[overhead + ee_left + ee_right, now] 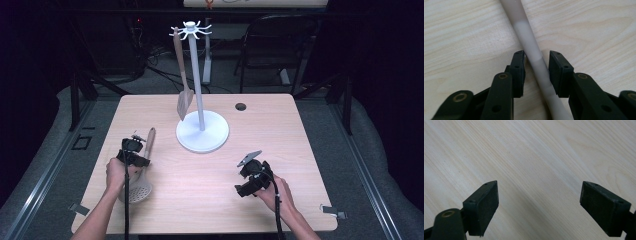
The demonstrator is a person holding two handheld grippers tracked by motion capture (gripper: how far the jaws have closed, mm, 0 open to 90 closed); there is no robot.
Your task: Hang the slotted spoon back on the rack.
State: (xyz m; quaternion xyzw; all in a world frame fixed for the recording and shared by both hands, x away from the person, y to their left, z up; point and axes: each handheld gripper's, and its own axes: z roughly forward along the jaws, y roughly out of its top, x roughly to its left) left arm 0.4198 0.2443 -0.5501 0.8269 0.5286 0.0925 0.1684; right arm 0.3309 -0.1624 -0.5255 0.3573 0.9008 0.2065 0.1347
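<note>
Near the left edge of the table (280,205), toward its near left corner, the slotted spoon (141,172) lies flat on the wood, its perforated bowl nearest me and its handle running away toward the far side. My left gripper (136,146) sits over that handle; in the left gripper view the handle (531,50) passes between the two black jaws, one pad appears to rest against its side while a thin gap shows at the other, so I record the jaws as narrowed around the handle but not yet clamped on it, and the spoon is not lifted. My left hand (116,175) holds the gripper body just beside the spoon's bowl. Further in, at the middle of the table toward the far edge, the white rack (201,131) stands upright on its round base, with a wooden spatula (184,97) hanging from one of the hooks at its top, blade down and just above the base. A small dark hole (241,106) marks the table to the right of the rack. Toward the near right corner, my right gripper (248,170) rests low over bare wood in my right hand (277,195); in the right gripper view its jaws stand wide apart with nothing between them.
</note>
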